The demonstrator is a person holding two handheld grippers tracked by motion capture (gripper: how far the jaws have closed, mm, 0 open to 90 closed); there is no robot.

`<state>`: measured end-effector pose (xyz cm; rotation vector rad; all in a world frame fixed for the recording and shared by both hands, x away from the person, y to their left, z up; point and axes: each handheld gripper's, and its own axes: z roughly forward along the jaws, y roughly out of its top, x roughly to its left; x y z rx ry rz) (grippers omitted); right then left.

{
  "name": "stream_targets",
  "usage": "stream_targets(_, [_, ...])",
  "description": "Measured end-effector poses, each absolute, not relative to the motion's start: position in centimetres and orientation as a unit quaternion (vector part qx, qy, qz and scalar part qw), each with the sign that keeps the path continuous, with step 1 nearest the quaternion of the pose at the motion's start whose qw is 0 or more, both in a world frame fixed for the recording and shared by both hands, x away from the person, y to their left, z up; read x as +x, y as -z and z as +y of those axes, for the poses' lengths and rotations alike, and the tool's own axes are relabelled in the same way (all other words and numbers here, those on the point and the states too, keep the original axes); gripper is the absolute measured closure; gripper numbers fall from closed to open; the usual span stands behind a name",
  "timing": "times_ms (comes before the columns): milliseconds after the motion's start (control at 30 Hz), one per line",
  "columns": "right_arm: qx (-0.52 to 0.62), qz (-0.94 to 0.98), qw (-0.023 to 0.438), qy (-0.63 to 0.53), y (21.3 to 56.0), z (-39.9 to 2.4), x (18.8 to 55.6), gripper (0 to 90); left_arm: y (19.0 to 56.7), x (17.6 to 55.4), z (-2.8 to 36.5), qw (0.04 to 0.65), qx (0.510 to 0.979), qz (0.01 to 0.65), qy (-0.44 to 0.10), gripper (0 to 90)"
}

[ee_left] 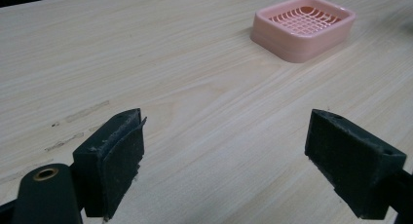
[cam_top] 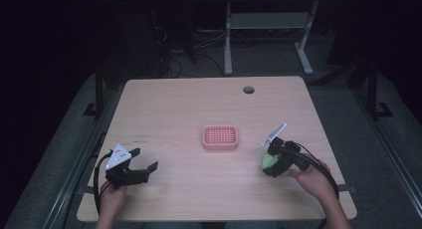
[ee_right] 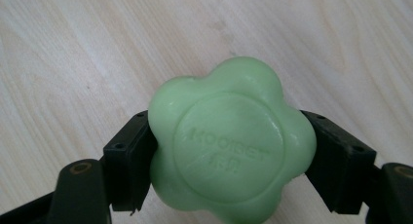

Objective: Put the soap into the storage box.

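Observation:
A green flower-shaped soap (ee_right: pixel 229 141) is clamped between the two black jaws of my right gripper (ee_right: pixel 226 160), above the wooden table. From above, the same soap (cam_top: pixel 269 161) and right gripper (cam_top: pixel 273 162) sit at the table's right, to the right of a pink soap dish (cam_top: pixel 220 137). My left gripper (cam_top: pixel 144 162) rests near the front left, jaws wide apart with nothing between them. In the left gripper view its fingers (ee_left: pixel 112 160) frame bare wood, and the pink soap dish (ee_left: pixel 303 27) lies farther off at the upper right.
The wooden table (cam_top: pixel 174 104) has a round cable hole (cam_top: pixel 248 89) near its far edge. Table legs and cables stand on the dark floor beyond. A person's hands hold both grippers from the near edge.

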<state>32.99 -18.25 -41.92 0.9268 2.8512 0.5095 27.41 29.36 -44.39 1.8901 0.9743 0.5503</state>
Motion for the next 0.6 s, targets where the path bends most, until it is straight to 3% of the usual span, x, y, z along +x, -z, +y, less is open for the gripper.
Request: stream_targets(600, [0.297,0.937,0.039,-0.18,40.6,-17.3,35.4,26.3,44.5,27.5,29.5,0.452,0.768,0.396,-0.221,14.0])
